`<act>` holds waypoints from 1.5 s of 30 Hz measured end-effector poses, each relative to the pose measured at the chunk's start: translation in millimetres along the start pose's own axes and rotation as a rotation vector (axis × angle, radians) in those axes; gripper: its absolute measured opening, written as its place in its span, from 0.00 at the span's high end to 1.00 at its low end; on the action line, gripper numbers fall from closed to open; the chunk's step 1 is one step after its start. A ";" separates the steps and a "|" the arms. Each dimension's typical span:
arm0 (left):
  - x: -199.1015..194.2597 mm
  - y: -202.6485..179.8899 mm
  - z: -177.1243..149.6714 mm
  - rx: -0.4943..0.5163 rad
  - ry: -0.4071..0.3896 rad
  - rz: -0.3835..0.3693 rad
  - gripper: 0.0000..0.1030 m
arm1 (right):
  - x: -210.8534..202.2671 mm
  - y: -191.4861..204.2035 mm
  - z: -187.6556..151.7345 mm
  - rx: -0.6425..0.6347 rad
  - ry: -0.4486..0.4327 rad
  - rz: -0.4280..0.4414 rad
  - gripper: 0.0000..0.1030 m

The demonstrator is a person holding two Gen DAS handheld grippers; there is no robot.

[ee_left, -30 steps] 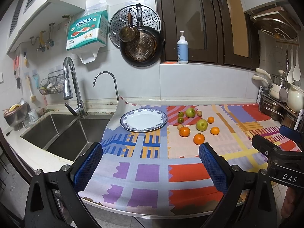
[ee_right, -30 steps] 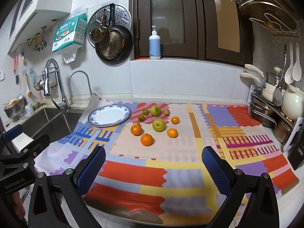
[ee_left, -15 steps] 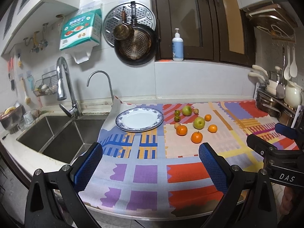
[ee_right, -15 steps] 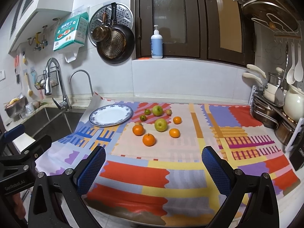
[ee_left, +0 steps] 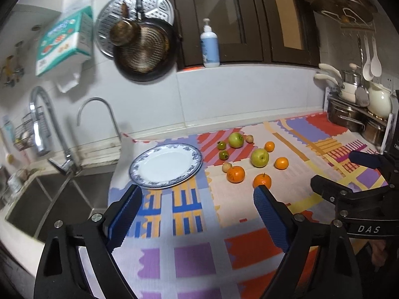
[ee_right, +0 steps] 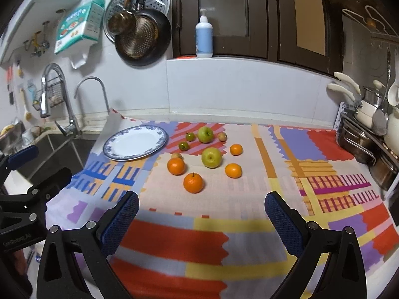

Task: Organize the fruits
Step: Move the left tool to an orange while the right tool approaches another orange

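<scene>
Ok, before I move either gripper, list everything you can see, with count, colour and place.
plate: 1, white with blue rim, on the mat's left, nothing on it
green apples: 2, mid-mat, right of the plate
oranges: 4, orange, loose around the apples
small green fruits: 2, between plate and apples
small tan fruits: 2, one by the far apple, one by the left orange
mat: 1, multicoloured, over the counter
sink: 1, steel, left of the mat, two taps
pump bottle: 1, blue and white, on the ledge
pans: hung on the wall
left gripper: open, above the near mat
right gripper: open, above the near mat
</scene>
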State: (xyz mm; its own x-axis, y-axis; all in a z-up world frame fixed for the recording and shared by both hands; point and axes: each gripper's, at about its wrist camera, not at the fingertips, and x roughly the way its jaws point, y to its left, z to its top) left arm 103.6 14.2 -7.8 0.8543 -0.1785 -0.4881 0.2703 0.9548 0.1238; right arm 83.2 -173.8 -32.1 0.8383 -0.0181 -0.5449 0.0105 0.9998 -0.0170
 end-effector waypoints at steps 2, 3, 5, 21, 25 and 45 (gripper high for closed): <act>13.4 4.1 2.9 0.018 -0.001 -0.033 0.14 | 15.4 3.4 5.3 0.004 0.018 -0.006 0.02; 21.9 6.2 4.7 0.035 -0.001 -0.051 0.15 | 19.5 4.4 6.1 0.006 0.021 -0.008 0.03; 37.1 9.2 8.0 0.064 0.004 -0.082 0.18 | 31.1 7.3 9.1 0.007 0.030 -0.018 0.04; 160.4 2.8 17.8 0.237 0.129 -0.425 0.40 | 115.4 20.3 13.0 0.011 0.173 -0.094 0.21; 185.7 -3.0 16.5 0.254 0.166 -0.476 0.43 | 134.7 16.9 10.4 0.012 0.217 -0.090 0.26; 249.2 -34.5 17.0 0.280 0.303 -0.606 0.59 | 186.7 5.2 -1.3 0.074 0.348 0.039 0.59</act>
State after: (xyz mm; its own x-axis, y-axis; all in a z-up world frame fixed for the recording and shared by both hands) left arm 314.7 -67.3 -119.1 0.3693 -0.5443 -0.7533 0.7945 0.6054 -0.0479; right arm 239.0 -172.0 -135.0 0.6032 0.0312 -0.7970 0.0321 0.9975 0.0634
